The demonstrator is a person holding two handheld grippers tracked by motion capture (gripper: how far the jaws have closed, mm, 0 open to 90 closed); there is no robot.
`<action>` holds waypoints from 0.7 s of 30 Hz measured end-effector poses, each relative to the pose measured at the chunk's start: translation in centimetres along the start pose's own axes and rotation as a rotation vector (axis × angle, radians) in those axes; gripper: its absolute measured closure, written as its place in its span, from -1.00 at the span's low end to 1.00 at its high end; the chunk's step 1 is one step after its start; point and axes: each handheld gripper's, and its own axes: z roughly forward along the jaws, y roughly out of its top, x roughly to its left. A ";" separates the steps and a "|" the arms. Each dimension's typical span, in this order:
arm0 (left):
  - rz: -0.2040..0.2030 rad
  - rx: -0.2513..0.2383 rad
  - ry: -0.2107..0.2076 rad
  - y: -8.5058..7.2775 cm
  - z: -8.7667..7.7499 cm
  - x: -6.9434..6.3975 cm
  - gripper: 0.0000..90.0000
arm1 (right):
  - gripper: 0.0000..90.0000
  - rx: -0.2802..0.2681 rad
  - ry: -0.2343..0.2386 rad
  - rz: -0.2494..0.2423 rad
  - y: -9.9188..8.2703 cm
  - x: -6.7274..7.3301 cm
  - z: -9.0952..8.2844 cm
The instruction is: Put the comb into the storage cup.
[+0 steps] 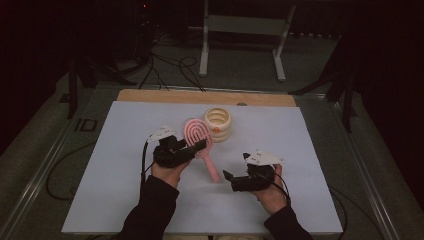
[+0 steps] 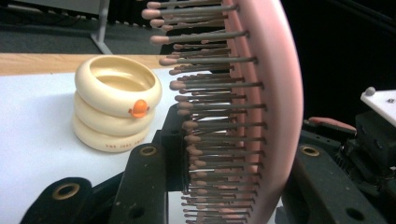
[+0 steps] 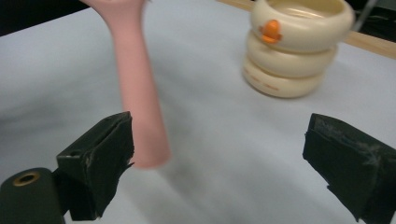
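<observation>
Above the white desk (image 1: pixel 125 200), the left hand-held gripper (image 1: pixel 197 146) is clamped on the head of a pink hairbrush (image 1: pixel 199 134), bristles against one jaw. Its handle slants down toward the right hand-held gripper (image 1: pixel 229 176), whose jaws stand wide apart just beside the handle's end. A cream ringed container (image 1: pixel 218 123) sits just behind the brush.

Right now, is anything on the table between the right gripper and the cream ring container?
Nothing but bare white sheet lies between the right gripper and the ring container in the right gripper view; the hairbrush handle hangs off to one side.

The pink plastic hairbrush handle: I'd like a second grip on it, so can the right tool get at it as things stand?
Probably yes: the right tool is open, and the pink plastic hairbrush handle hangs free just beside one jaw.
</observation>
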 end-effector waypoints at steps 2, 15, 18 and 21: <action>0.004 -0.003 0.004 0.3 -0.1 0.0 0.43 | -0.81 -0.006 -0.012 0.003 -0.5 -0.4 -0.4; 0.010 -0.018 0.020 1.3 -0.7 0.4 0.43 | -0.81 -0.096 -0.077 0.006 -2.8 -2.1 -3.0; 0.012 -0.017 0.023 1.4 -0.8 0.4 0.43 | -0.81 -0.109 -0.089 0.010 -3.2 -2.4 -3.4; 0.013 -0.018 0.026 1.5 -0.9 0.5 0.43 | -0.81 -0.124 -0.103 0.024 -3.8 -2.7 -3.8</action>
